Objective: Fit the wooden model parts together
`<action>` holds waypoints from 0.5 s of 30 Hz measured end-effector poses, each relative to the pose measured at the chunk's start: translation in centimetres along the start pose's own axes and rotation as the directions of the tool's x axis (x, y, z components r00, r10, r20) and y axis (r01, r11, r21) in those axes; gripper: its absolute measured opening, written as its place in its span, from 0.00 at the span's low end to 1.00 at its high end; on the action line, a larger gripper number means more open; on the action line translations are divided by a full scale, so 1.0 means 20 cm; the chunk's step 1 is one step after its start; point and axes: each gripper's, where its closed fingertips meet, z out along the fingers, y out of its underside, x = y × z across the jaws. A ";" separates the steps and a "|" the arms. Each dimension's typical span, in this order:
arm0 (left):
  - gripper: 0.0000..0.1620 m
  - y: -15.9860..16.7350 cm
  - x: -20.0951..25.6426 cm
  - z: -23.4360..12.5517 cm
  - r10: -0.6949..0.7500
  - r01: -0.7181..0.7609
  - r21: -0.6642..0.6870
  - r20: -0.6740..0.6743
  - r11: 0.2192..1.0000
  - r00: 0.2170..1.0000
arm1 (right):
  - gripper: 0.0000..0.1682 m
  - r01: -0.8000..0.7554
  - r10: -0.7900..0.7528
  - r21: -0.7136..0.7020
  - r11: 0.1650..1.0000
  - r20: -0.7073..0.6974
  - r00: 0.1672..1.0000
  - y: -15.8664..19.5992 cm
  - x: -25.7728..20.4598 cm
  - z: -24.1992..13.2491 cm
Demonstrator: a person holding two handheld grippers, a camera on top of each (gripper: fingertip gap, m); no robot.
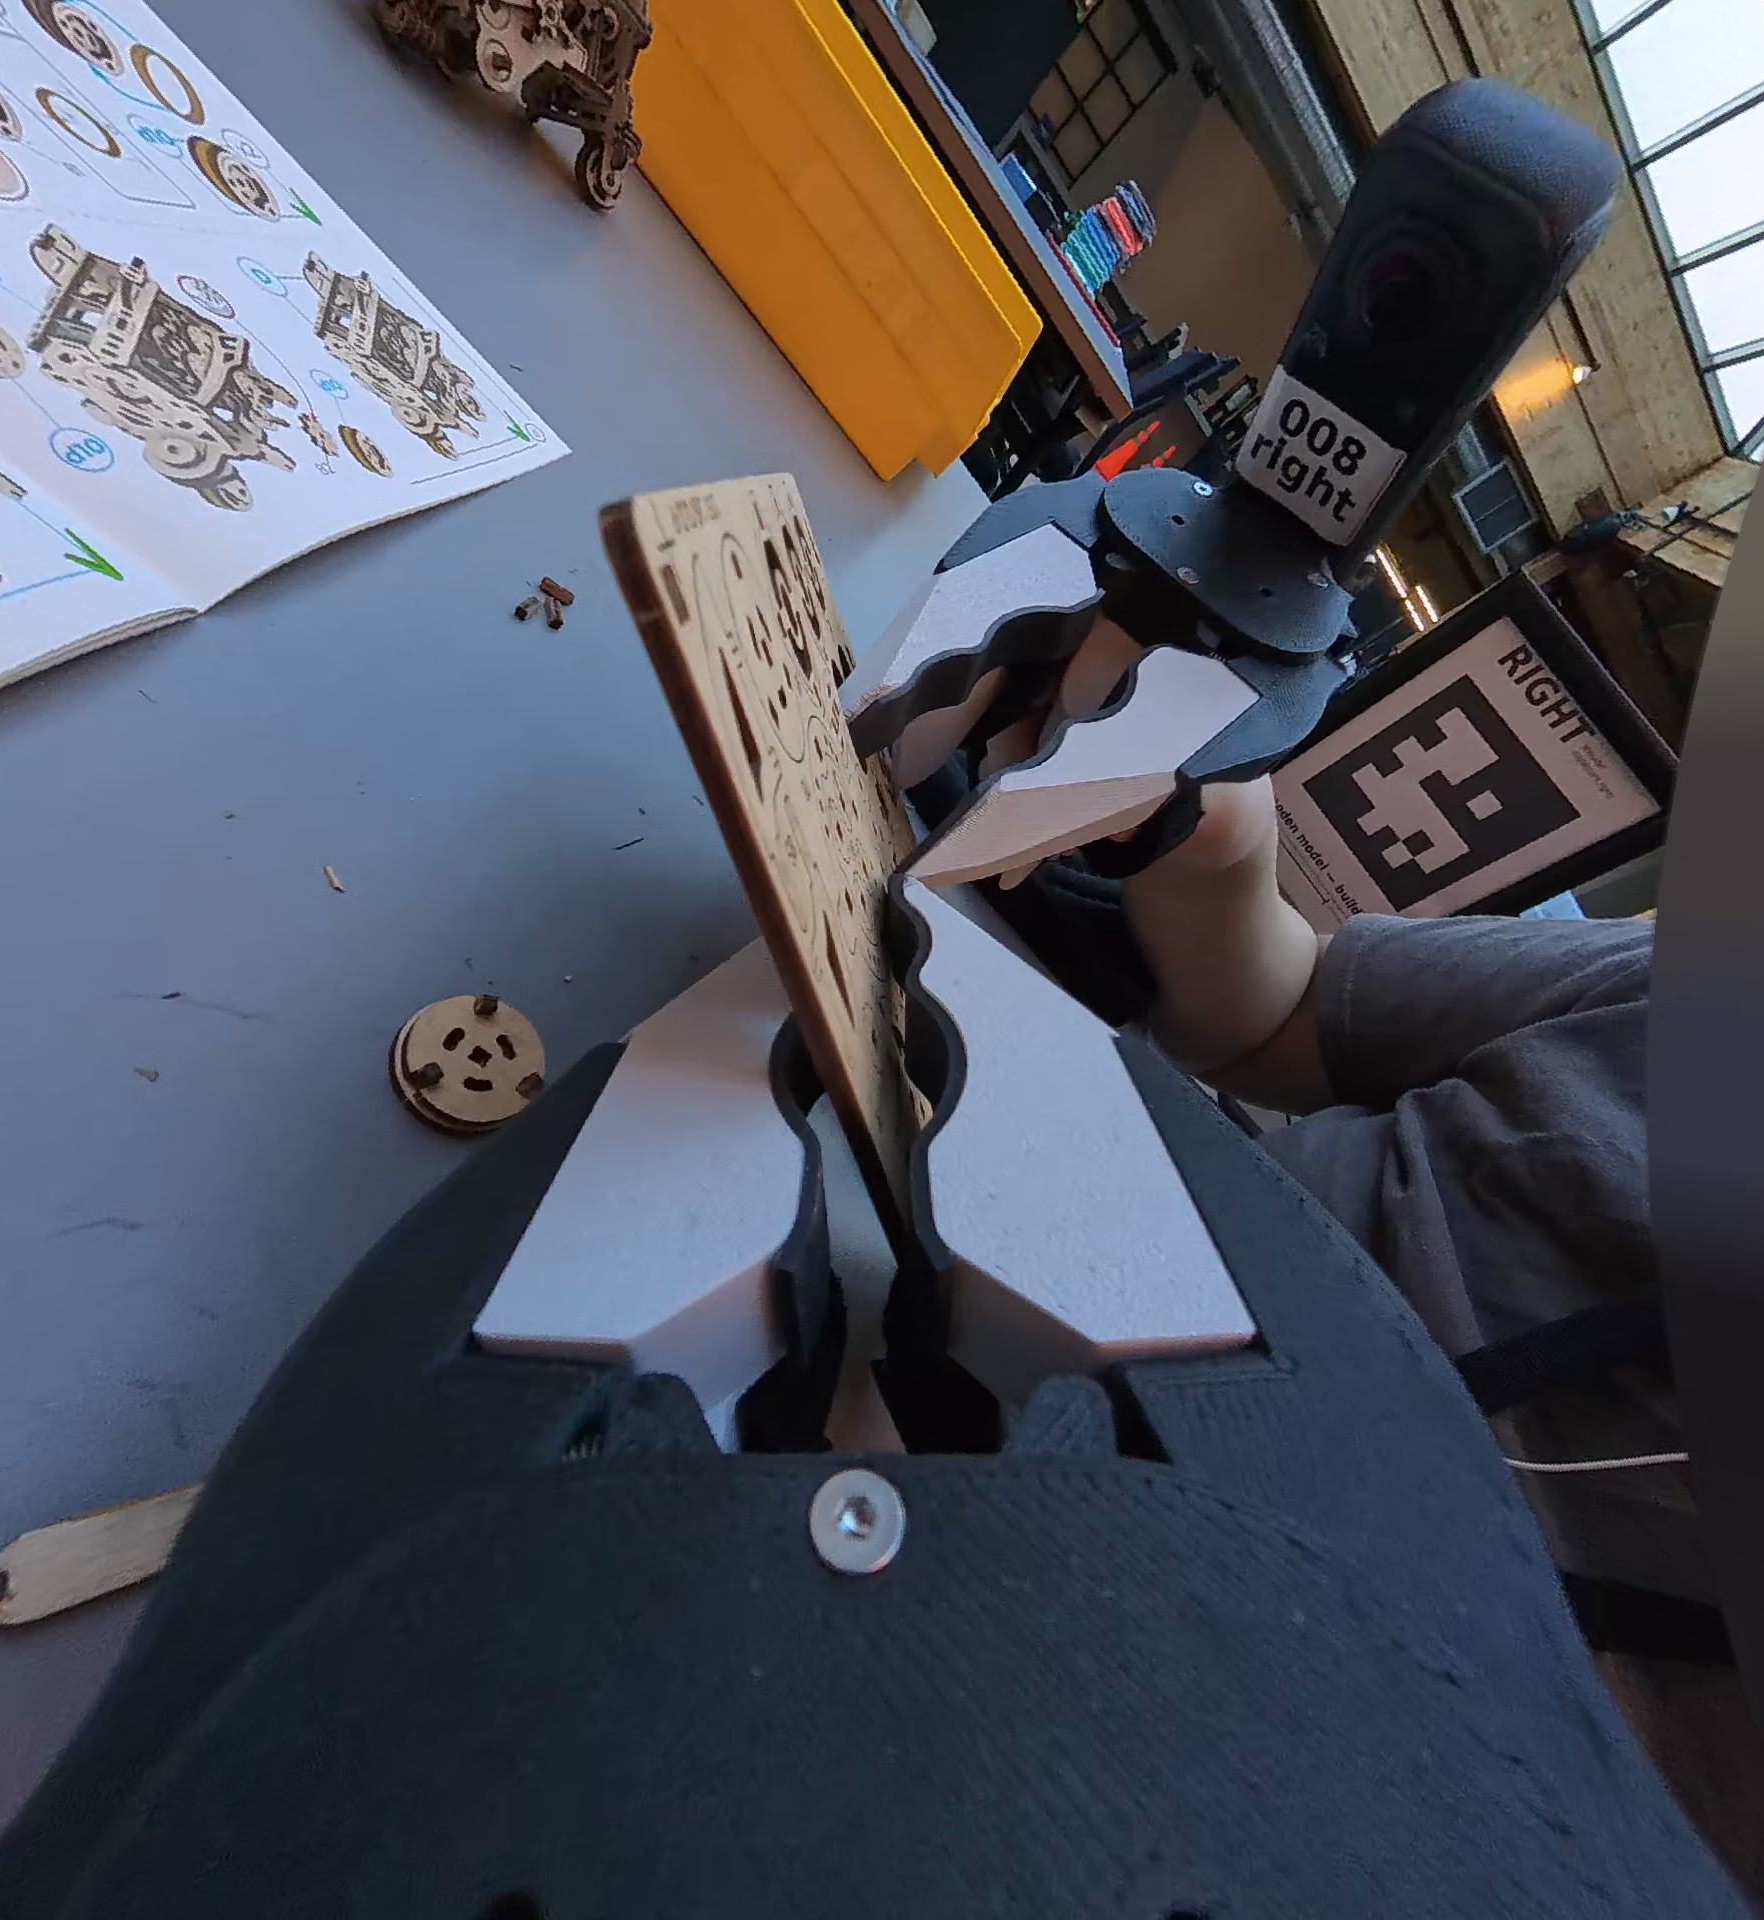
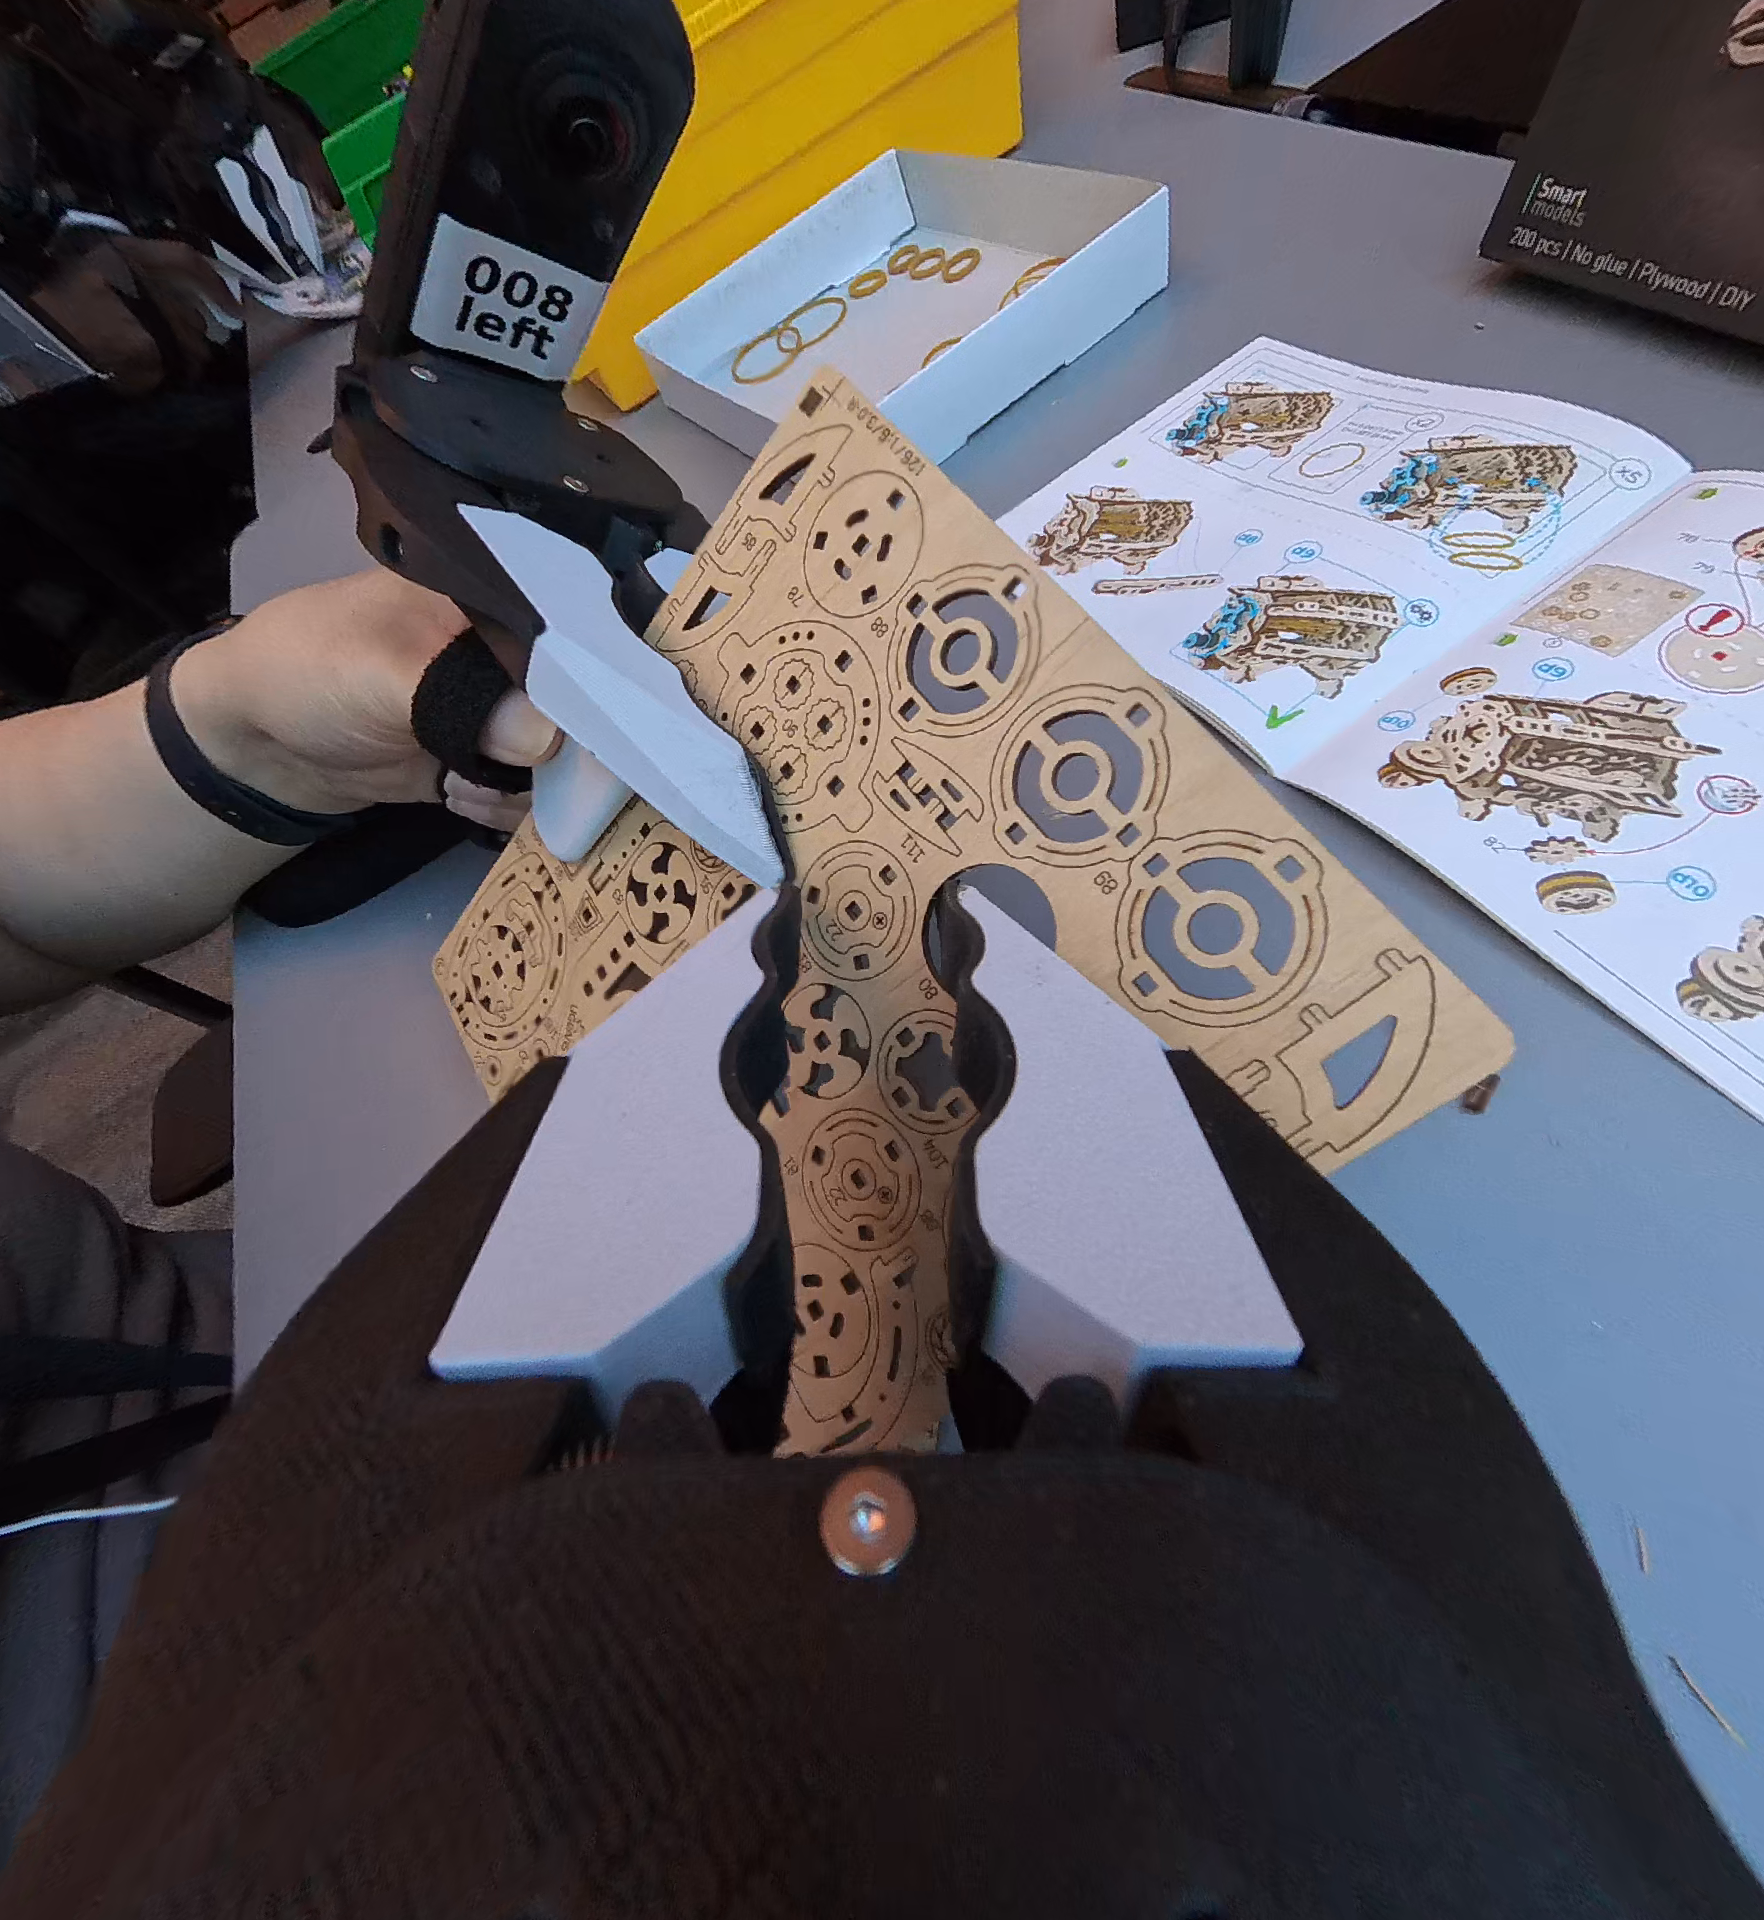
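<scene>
My left gripper (image 1: pixel 847 997) is shut on the edge of a thin plywood parts sheet (image 1: pixel 753 665) and holds it upright above the grey table (image 1: pixel 286 831). In the right wrist view the sheet (image 2: pixel 1065 779) shows its face, with laser-cut round parts and several empty holes, and the left gripper (image 2: pixel 764 852) pinches its left side. My right gripper (image 2: pixel 862 899) is open, its fingertips (image 2: pixel 945 904) right at the sheet's face around a small round part. It also shows in the left wrist view (image 1: pixel 888 795), open beside the sheet.
A wooden disc (image 1: pixel 467 1060) and a wood scrap (image 1: pixel 78 1558) lie on the table. A second parts sheet (image 2: pixel 525 966) lies flat. The instruction booklet (image 2: pixel 1480 675) is open at right. A white box (image 2: pixel 961 270) of rings, a yellow bin (image 2: pixel 836 135) and a half-built model (image 1: pixel 545 62) stand behind. The grippers are tip to tip, or close to it. The wooden disc (image 1: pixel 467 1060) is about equally far from each gripper, around 8 cm.
</scene>
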 end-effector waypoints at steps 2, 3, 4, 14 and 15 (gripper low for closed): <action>0.01 0.00 0.02 0.00 -0.008 0.008 0.005 -0.031 1.000 1.000 | 0.16 -0.050 0.048 0.025 0.998 0.048 0.998 -0.02 -0.02 -0.02; 0.01 0.00 0.02 0.00 -0.010 0.010 0.005 -0.042 1.000 0.999 | 0.17 -0.071 0.069 0.029 0.997 0.069 0.995 -0.02 -0.02 -0.02; 0.01 0.00 0.02 0.01 -0.009 0.009 0.004 -0.045 1.000 0.999 | 0.17 -0.085 0.082 0.031 0.996 0.083 0.993 -0.02 -0.03 -0.03; 0.01 0.00 0.02 0.01 0.014 -0.014 0.010 -0.031 1.000 0.999 | 0.27 0.152 -0.152 -0.014 0.988 -0.029 0.988 0.02 -0.06 -0.02; 0.01 -0.01 0.02 0.00 0.020 -0.019 0.012 -0.031 1.000 0.999 | 0.28 0.203 -0.204 -0.019 0.979 -0.059 0.977 0.02 -0.07 -0.02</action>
